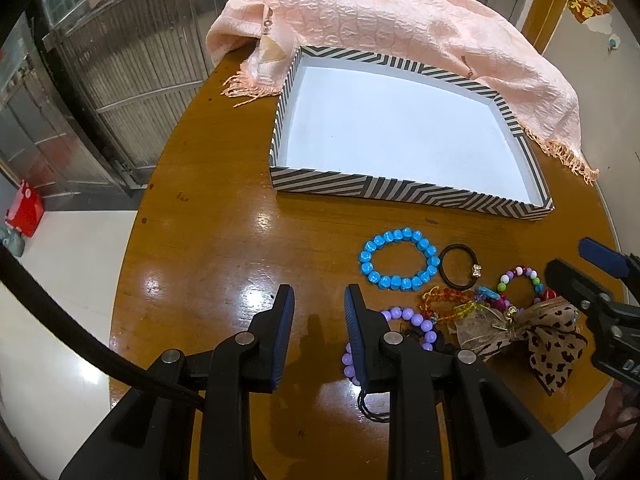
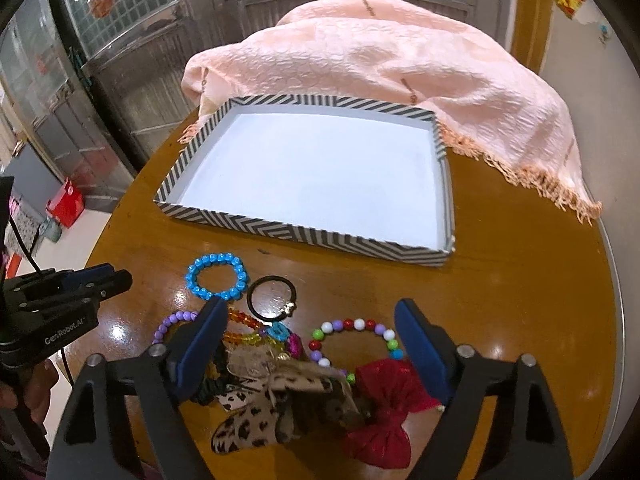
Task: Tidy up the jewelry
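Round wooden bench (image 1: 224, 240), glossy, with metal shutters behind. Striped tray (image 1: 400, 190) sits at the far side, white floor bare; a peach shawl (image 1: 400, 20) is bunched behind it, touching its back rim.

Jewelry lies in a loose heap on the near side, none in the tray: blue bead bracelet (image 2: 216, 278) and black hair tie (image 2: 272, 294) nearest the tray, then purple bead bracelet (image 1: 416, 320), amber bead string (image 1: 448, 304), multicolour bead bracelet (image 2: 356, 340), leopard bow (image 2: 276, 408), red bow (image 2: 384, 412).

Step, as judged: the start, first pick not yet made.

Right tongs (image 2: 312, 336) spread wide, low over the heap, straddling the bows and multicolour bracelet, holding nothing. Left tongs (image 1: 318, 320) parted, empty, over bare wood just left of the heap, one finger overlapping the purple bracelet in view.

Next move likely calls for closing on a single piece; tangled neighbours could lift with it.
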